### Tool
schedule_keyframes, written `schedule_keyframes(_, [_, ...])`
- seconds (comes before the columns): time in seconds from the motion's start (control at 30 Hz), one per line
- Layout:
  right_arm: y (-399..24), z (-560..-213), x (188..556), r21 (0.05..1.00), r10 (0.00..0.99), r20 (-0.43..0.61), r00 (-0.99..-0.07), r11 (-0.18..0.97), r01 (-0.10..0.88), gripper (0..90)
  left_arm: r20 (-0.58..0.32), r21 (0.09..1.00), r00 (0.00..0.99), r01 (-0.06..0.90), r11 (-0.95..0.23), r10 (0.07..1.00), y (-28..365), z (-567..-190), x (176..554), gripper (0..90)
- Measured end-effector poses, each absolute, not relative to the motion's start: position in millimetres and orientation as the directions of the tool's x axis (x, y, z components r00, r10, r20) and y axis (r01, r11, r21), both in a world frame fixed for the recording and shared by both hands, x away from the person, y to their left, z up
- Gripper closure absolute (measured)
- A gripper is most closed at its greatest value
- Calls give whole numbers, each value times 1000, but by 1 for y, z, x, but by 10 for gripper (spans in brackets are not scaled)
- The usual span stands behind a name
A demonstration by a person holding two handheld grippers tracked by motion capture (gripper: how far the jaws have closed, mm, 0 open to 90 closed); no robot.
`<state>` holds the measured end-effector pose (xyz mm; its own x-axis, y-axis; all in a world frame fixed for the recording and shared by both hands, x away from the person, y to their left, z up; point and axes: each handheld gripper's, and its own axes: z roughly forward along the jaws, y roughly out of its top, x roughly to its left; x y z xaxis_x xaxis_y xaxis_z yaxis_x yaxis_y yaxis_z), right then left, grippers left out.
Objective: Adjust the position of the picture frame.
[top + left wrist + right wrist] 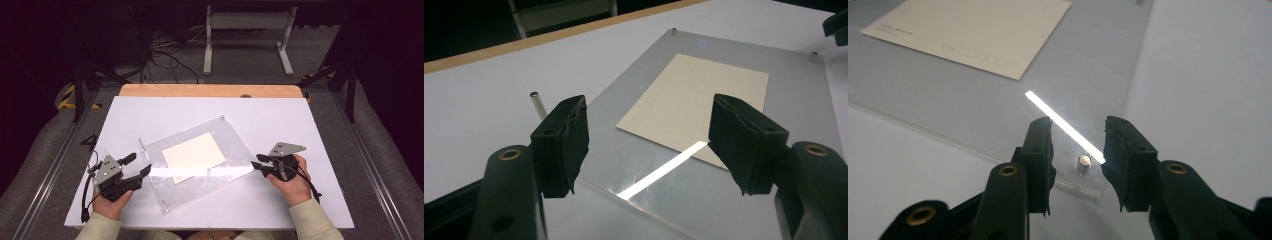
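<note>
The right claw [1078,150] is sitting at the near right corner of the clear acrylic frame [227,137] on the counter [280,115], jaws part-open and straddling a small metal standoff [1084,161], not yet pinching. The left claw [649,145] is hovering wide open and empty. The frame's underside is hard to read through glare.

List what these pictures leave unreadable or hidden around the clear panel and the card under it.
- Print on the card: too small and faint in both gripper views; in the high view just a pale sheet.
- Contact of the right gripper with the corner screw: the jaws flank it, but a gap or touch cannot be told.
- Acrylic panel: glare stripe hides part of its surface.
</note>
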<state>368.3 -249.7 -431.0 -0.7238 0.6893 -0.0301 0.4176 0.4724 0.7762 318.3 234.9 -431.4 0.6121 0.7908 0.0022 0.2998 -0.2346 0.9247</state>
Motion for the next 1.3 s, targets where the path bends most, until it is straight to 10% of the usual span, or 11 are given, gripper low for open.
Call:
schedule_keyframes(0.53, [-237,-445,384,708,698,-56,-714,532,465,833,1,915,615,318,-249,789,232,-434,320,328])
schedule_keyframes(1.3, [-273,-439,386,671,813,-36,-581,450,589,845,15,921,632,293,-257,775,235,-428,311,321])
